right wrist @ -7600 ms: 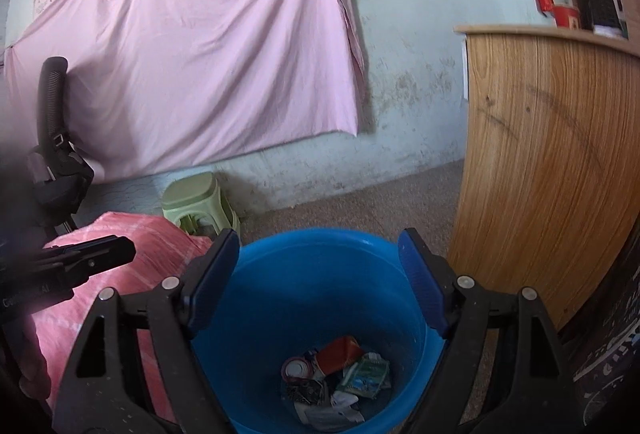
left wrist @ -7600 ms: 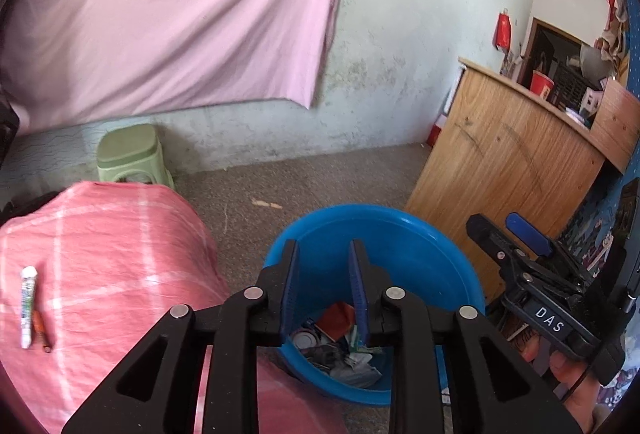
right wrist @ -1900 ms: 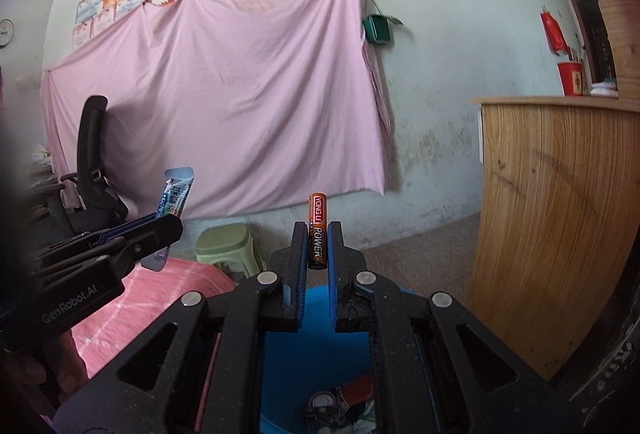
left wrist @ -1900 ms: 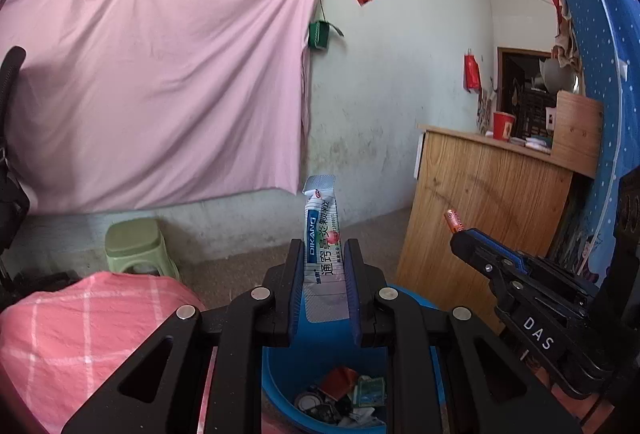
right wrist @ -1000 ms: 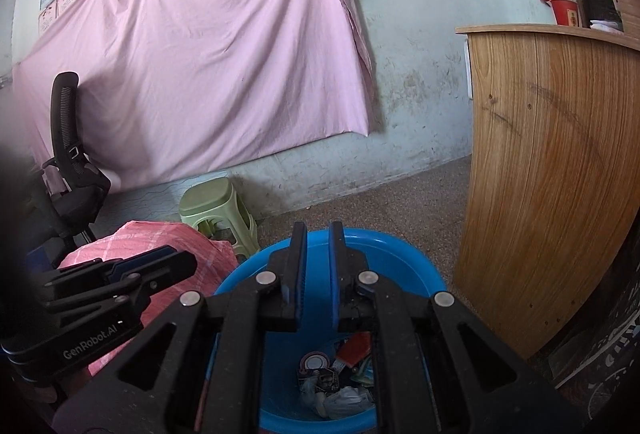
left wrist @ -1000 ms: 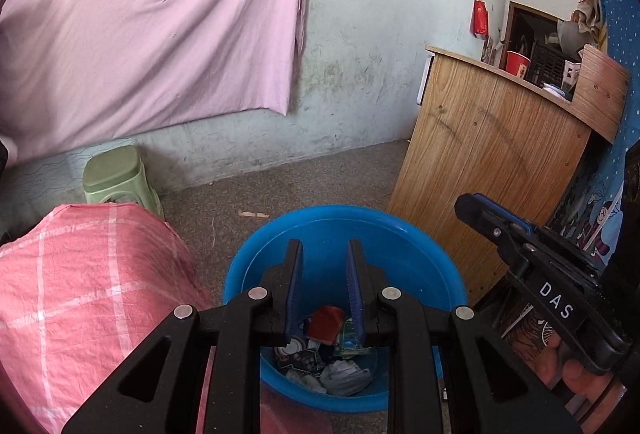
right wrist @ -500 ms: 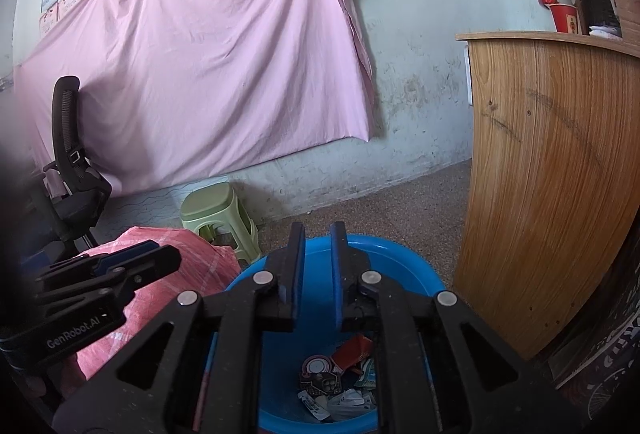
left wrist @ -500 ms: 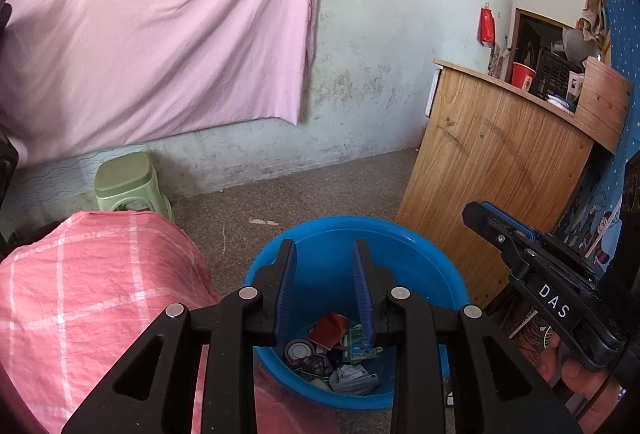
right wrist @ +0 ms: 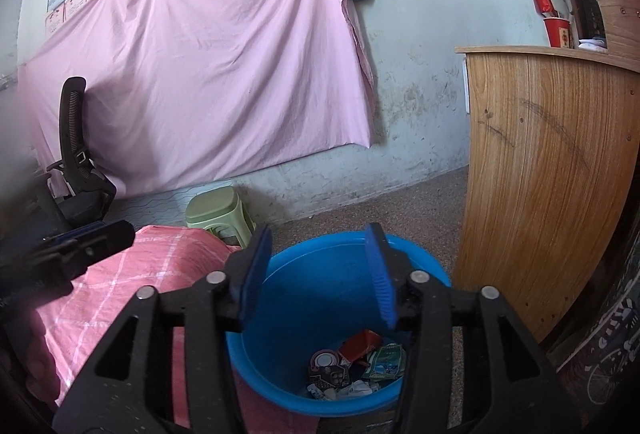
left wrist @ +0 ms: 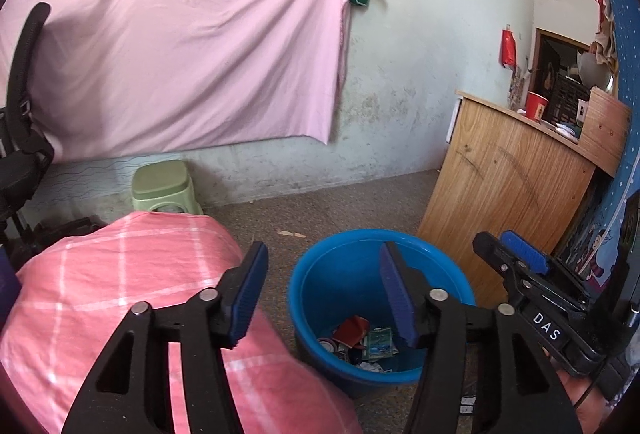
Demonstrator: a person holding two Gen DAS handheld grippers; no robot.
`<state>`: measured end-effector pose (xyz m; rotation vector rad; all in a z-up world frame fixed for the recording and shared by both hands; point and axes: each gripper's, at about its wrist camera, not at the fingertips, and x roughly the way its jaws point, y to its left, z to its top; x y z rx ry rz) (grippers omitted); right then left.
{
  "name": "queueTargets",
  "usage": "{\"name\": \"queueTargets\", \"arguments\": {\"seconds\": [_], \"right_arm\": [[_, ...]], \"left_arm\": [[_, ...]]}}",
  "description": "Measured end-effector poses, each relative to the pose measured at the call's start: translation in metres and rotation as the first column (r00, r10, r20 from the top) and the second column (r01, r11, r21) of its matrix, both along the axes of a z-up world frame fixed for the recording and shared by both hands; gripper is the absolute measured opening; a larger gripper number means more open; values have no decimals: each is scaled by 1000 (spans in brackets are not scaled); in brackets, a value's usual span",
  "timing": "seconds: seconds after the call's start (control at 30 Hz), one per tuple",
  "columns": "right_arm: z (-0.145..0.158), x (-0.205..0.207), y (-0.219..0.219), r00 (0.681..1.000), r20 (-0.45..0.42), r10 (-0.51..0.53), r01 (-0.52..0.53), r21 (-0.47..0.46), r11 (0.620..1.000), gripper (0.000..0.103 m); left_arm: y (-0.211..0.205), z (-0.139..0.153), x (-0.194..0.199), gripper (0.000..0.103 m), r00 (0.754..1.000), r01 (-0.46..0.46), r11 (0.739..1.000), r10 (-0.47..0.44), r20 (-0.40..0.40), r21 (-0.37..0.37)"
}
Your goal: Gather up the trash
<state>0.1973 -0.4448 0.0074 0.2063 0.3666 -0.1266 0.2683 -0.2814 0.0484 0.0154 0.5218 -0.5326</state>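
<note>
Both the left gripper [left wrist: 322, 288] and right gripper [right wrist: 318, 272] stand spread and empty, jaws having just opened. The trash pile [right wrist: 352, 366] lies in the round blue plastic tub [right wrist: 288, 366] at six o'clock.

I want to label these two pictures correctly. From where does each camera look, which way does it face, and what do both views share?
Left wrist: sits on the left gripper, faces forward and downward at the pink checked cloth and blue tub; its own open, empty jaws show, plus the right gripper.
Right wrist: sits on the right gripper, faces downward over the blue tub; its own open, empty jaws show, plus the left gripper.
Shared: tub with trash, green stool, pink sheet, wooden counter.
</note>
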Motion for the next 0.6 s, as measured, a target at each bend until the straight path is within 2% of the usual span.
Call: {"name": "queueTargets", "arguments": {"seconds": [0.13, 0.2, 0.23, 0.4, 0.6], "right_arm": [[7, -12, 8, 1000, 26, -3, 3, -5, 1000, 91], [11, -20, 14, 999, 42, -6, 7, -12, 1000, 98], [13, -25, 17, 999, 52, -7, 8, -20, 1000, 101], [20, -46, 30, 998, 62, -2, 5, -53, 999, 103], [23, -74, 46, 998, 68, 4, 0, -48, 999, 103]], "left_arm": [[19, 5, -10, 66, 999, -46, 999, 46, 5, -16], [31, 6, -16, 82, 997, -71, 996, 72, 8, -44], [40, 7, -22, 84, 996, -86, 994, 87, 18, -67], [71, 11, -49, 94, 989, -132, 988, 136, 55, -84], [103, 14, -80, 97, 981, -173, 981, 180, 75, -89]]}}
